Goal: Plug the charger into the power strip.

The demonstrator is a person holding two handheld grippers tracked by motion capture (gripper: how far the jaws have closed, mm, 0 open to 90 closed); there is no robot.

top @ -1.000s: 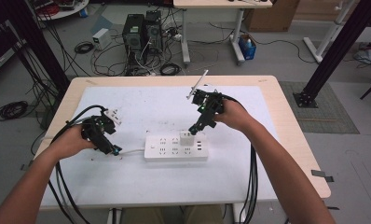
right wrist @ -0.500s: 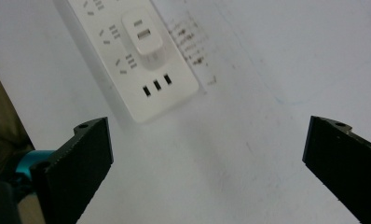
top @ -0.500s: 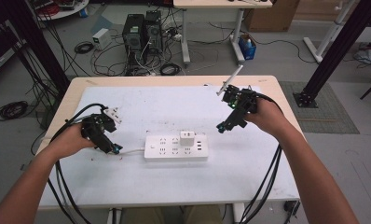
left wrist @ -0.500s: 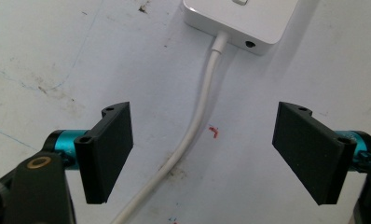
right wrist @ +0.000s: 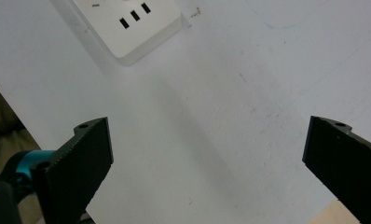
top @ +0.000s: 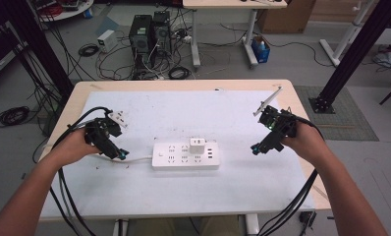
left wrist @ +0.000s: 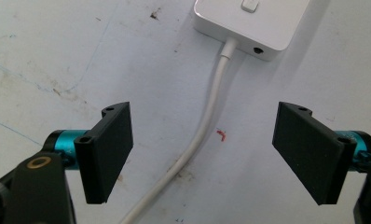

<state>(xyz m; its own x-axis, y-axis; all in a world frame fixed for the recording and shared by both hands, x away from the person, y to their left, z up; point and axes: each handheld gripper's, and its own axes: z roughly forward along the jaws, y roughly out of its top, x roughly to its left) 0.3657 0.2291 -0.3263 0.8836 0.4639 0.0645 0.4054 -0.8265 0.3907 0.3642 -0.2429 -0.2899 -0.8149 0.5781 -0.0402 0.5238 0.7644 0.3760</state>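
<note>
A white power strip [top: 185, 155] lies in the middle of the white table, with a small white plug adapter [top: 197, 145] standing in one of its sockets. Its white cord [top: 134, 159] runs left toward my left gripper [top: 119, 154], which is open just off the strip's left end. In the left gripper view the cord [left wrist: 202, 135] passes between the spread jaws up to the strip's end [left wrist: 251, 21]. My right gripper [top: 257, 148] is open to the right of the strip, apart from it. The right gripper view has the strip's corner with USB slots [right wrist: 132, 23] beyond the wide jaws.
The table top [top: 193, 113] is white with a wooden rim [top: 183, 84]. Black cables trail from both grippers over the near edge. Beyond the table, computer towers [top: 147, 32] and loose cables sit on the floor, with black frame posts [top: 353, 54] at right.
My right gripper has moved from above the strip's right part out to the right side of the table, away from the strip. The left gripper has stayed put.
</note>
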